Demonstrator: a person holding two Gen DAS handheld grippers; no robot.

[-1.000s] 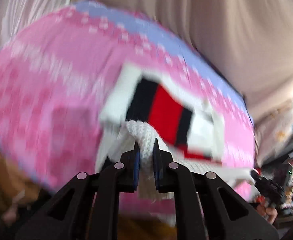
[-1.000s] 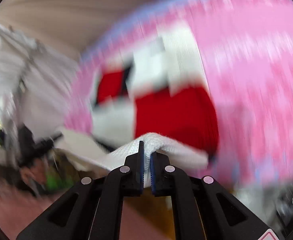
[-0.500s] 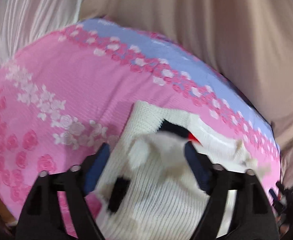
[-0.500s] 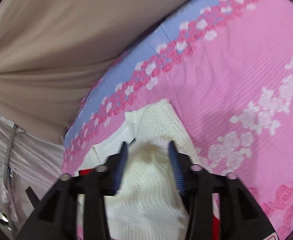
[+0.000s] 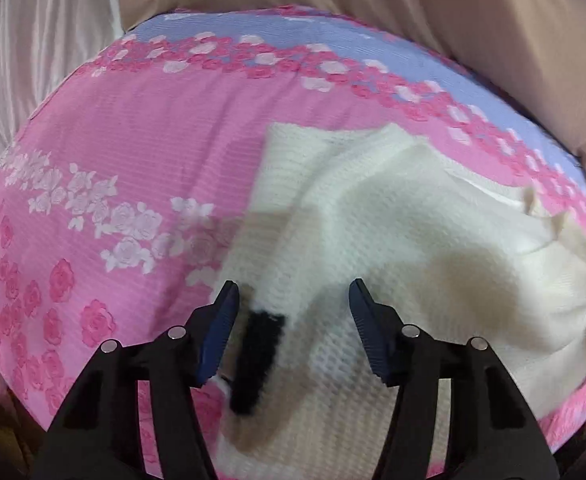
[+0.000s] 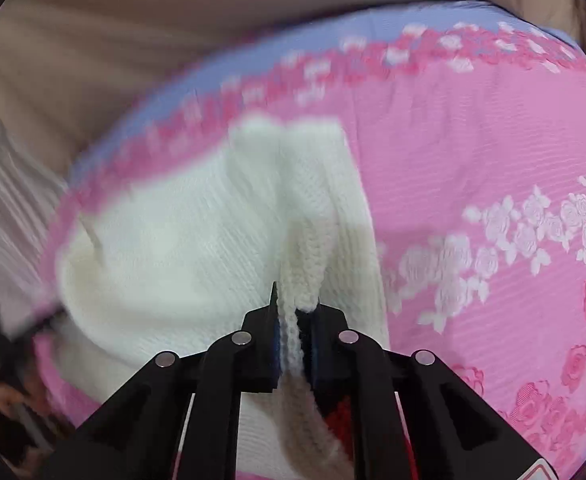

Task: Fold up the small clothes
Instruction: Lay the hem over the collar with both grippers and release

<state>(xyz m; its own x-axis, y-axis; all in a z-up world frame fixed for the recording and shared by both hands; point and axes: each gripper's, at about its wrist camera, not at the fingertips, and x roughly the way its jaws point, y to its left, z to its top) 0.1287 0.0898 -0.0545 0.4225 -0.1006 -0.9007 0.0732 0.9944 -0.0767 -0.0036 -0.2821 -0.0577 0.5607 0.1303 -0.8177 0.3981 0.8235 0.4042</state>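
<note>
— What's the left gripper [image 5: 293,322] doing?
— Its fingers are standing spread over the white knit sweater [image 5: 393,240], which is lying on the pink floral bedspread [image 5: 133,152].
— And the right gripper [image 6: 295,312]?
— It's pinching a sweater fold at twelve o'clock.

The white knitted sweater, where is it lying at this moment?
The white knitted sweater lies on the pink floral bedspread, near its blue border; the right gripper pinches one edge.
</note>
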